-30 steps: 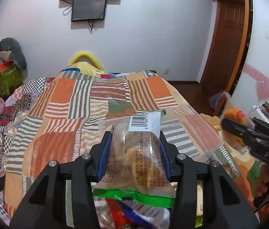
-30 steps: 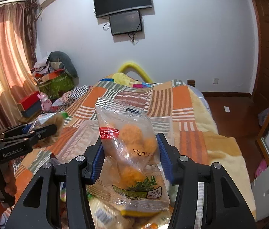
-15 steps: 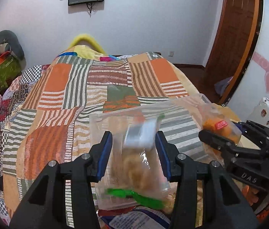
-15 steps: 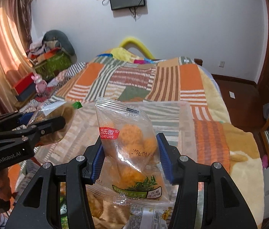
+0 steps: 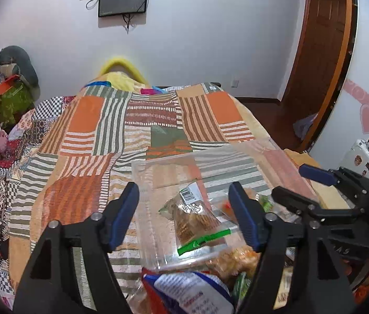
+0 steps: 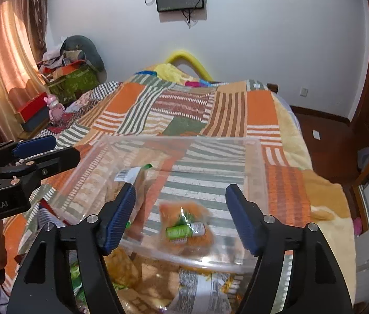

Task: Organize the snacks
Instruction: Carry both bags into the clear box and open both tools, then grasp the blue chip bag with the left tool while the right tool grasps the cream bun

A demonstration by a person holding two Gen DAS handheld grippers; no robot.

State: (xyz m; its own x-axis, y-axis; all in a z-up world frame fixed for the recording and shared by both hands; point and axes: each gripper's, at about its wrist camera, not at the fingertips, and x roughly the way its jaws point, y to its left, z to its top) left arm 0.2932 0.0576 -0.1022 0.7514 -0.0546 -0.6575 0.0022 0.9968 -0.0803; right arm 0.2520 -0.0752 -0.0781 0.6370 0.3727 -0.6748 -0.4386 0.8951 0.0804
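A clear plastic bin point(image 5: 158, 172) point(image 6: 252, 167) sits on the patchwork bed. Inside it lie a brown cookie packet with a barcode and green strip point(image 5: 194, 217) point(image 6: 132, 180) and an orange snack packet point(image 6: 187, 227). My left gripper point(image 5: 184, 209) is open and empty just above the cookie packet. My right gripper point(image 6: 181, 209) is open and empty above the orange packet. Each gripper shows in the other's view, the right one point(image 5: 302, 183) at right and the left one point(image 6: 45, 149) at left.
More snack packets are heaped at the near edge of the bed point(image 5: 192, 287) point(image 6: 200, 287). The patchwork quilt point(image 5: 100, 130) stretches beyond the bin. Boxes and a pink toy point(image 6: 56, 107) stand at left; a wooden door point(image 5: 315, 52) at right.
Both grippers opened and let go of their packets. The cookie packet and the orange packet dropped into the clear bin. Both grippers tilted down toward the bin.
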